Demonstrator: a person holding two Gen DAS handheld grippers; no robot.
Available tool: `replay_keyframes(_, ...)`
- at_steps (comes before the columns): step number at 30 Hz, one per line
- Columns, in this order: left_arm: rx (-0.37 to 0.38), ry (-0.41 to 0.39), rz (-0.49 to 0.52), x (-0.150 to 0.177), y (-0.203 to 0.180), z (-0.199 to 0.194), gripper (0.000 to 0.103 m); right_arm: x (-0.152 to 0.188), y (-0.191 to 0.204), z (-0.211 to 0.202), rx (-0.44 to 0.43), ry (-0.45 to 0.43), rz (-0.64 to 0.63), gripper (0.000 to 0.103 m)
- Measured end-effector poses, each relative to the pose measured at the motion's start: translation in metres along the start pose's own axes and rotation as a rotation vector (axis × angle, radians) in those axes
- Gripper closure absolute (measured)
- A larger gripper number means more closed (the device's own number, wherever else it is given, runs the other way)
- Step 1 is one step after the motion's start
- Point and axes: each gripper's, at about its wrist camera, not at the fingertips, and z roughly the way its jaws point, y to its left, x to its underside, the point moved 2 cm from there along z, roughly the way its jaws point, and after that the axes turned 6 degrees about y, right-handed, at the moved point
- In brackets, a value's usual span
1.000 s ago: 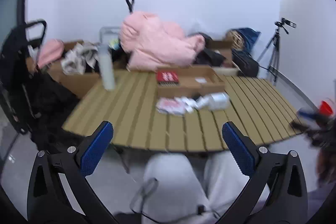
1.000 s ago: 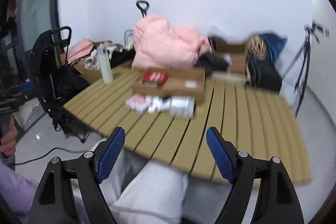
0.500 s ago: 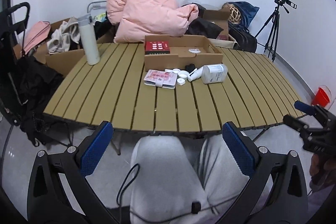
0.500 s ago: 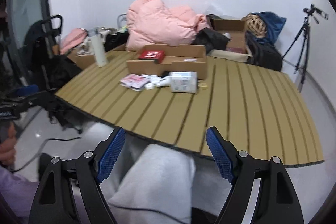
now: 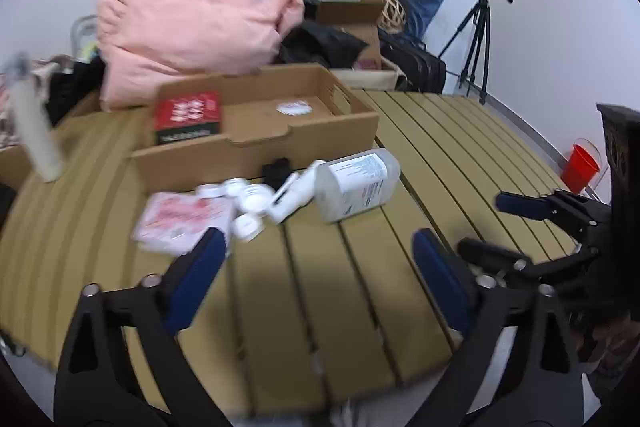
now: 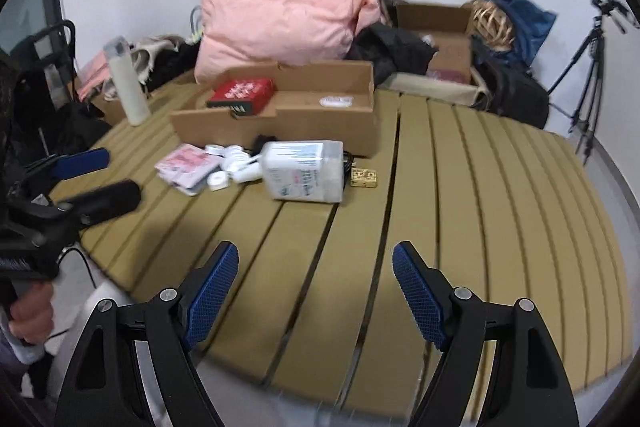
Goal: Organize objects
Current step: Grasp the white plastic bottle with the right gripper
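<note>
An open cardboard box [image 5: 320,131] [image 6: 328,119] stands on the slatted wooden table [image 5: 360,287] [image 6: 480,187], with a red packet [image 5: 187,115] [image 6: 242,94] inside at its left end. In front of it lie a clear plastic bottle [image 5: 358,185] [image 6: 306,171] on its side, several small white items [image 5: 250,201] [image 6: 228,165], a pink-printed pouch [image 5: 182,221] [image 6: 186,167] and a small gold box [image 6: 363,177]. My left gripper [image 5: 316,259] is open above the table's front, short of the pile. My right gripper [image 6: 314,273] is open above the front edge.
A white flask [image 6: 127,85] [image 5: 34,135] stands at the table's left. A pink jacket [image 5: 180,27] [image 6: 280,15], bags and another box [image 6: 436,39] are piled behind. A tripod [image 5: 478,39] [image 6: 592,67] and a red bucket [image 5: 580,167] stand at the right.
Both grippers have moved forward and come in over the table toward the pile of items. Both have stayed open and empty.
</note>
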Motion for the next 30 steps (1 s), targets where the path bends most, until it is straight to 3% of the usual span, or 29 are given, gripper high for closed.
replay_keyframes(4,0.071,0.050,-0.044,-0.014,0.008,0.062,0.037,-0.024,-0.015,0.054,-0.039,0.018,-0.054,0.022)
replay_keyframes(10,0.227,0.121,-0.091,-0.024,0.017,0.103,0.065,-0.050,-0.024,0.104,-0.139,0.037,-0.114,0.051)
replay_keyframes(12,0.248,0.129,-0.097,-0.025,0.015,0.108,0.076,-0.054,-0.025,0.112,-0.155,0.034,-0.116,0.056)
replay_keyframes(16,0.229,0.124,-0.104,-0.028,0.007,0.102,0.076,-0.054,-0.022,0.111,-0.126,-0.003,-0.119,0.064)
replay_keyframes(20,0.228,0.172,-0.089,-0.014,-0.003,0.069,0.076,-0.045,-0.016,0.076,-0.139,-0.018,-0.097,0.069)
replay_keyframes(24,0.278,0.293,-0.167,0.016,-0.002,0.038,0.076,-0.025,-0.004,0.039,-0.241,0.065,-0.067,0.069)
replay_keyframes(30,0.209,0.345,-0.234,0.036,0.004,0.036,0.077,0.005,0.007,0.045,-0.311,0.217,0.080,0.070)
